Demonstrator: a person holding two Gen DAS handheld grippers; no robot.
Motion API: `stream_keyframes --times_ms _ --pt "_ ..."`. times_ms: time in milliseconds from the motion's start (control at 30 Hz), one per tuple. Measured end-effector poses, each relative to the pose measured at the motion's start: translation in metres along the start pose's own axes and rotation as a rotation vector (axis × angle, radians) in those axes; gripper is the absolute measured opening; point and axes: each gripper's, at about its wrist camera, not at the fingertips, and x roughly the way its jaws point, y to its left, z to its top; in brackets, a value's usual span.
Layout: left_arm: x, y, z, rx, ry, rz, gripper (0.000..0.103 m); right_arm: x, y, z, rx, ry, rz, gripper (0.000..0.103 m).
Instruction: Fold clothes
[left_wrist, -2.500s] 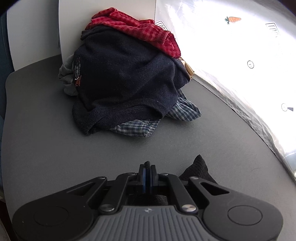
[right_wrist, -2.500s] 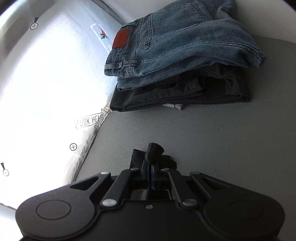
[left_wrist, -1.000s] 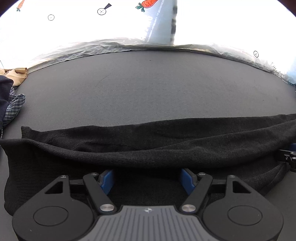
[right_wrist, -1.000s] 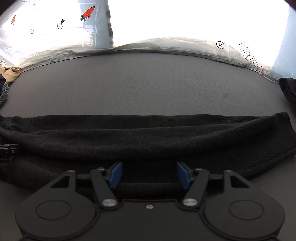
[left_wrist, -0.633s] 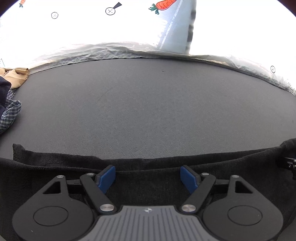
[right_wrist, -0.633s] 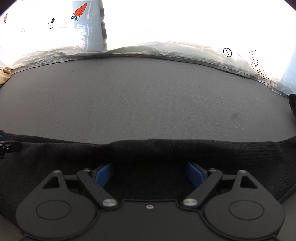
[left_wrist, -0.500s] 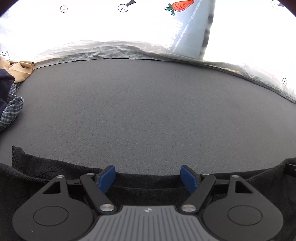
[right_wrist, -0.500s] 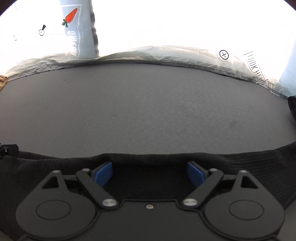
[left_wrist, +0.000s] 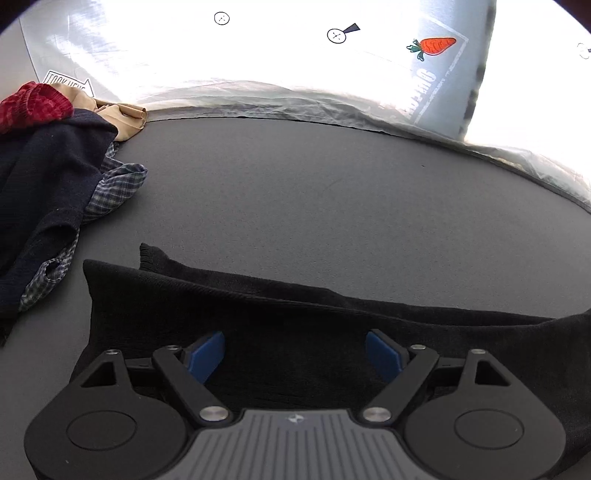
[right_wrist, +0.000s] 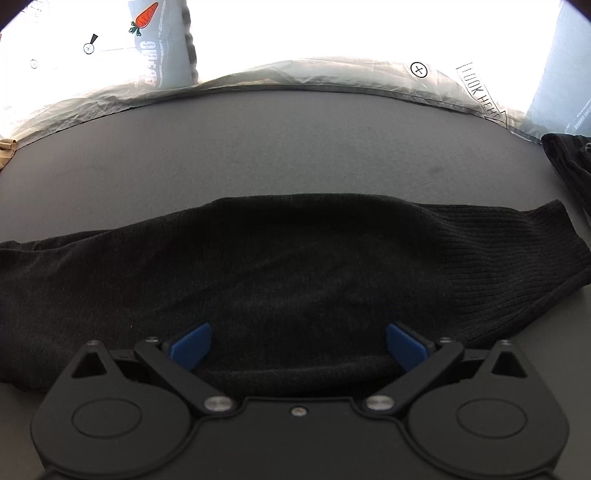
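Black sweater lies partly folded in the lower frame; both claws, left and right, are spread wide, gripping nothing; pile at left waits.

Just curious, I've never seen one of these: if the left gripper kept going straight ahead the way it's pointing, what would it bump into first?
Most likely the black knit garment lying right under and ahead of the open left gripper. Past that comes bare gray tabletop, then the crinkled plastic sheet. Depth is hard to judge.
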Motion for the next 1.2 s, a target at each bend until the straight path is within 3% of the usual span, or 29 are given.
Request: stream_keyframes --times_ms 133,300,433,633,767,833,1067,1200 --pt "-0.004 0.048 0.002 -0.094 -0.018 0.071 0.087 0.000 -0.003 0.004 0.018 0.003 -0.021 0.103" --pt "-0.006 0.080 0.013 -0.234 -0.027 -0.033 0.087 0.000 0.001 0.008 0.039 0.012 -0.037 0.103" --pt "0.014 0.063 0.021 -0.135 0.016 -0.058 0.085 -0.002 0.007 0.006 0.029 0.021 -0.049 0.103" --pt "0.053 0.044 0.021 -0.013 0.012 0.092 0.085 -0.011 0.013 0.001 0.016 0.024 -0.075 0.103" --pt "0.065 0.056 0.028 -0.062 0.015 0.091 0.094 -0.021 0.014 -0.004 0.064 0.017 -0.060 0.103" --pt "0.063 0.064 0.032 -0.087 0.030 0.095 0.094 -0.027 0.012 -0.007 0.113 0.009 -0.032 0.103" --pt "0.027 0.083 0.013 -0.151 0.042 0.012 0.096 -0.054 0.012 -0.034 0.339 -0.072 0.220 0.103" --pt "0.011 0.082 -0.010 -0.116 0.061 -0.022 0.097 -0.053 0.028 -0.066 0.480 -0.023 0.365 0.103"
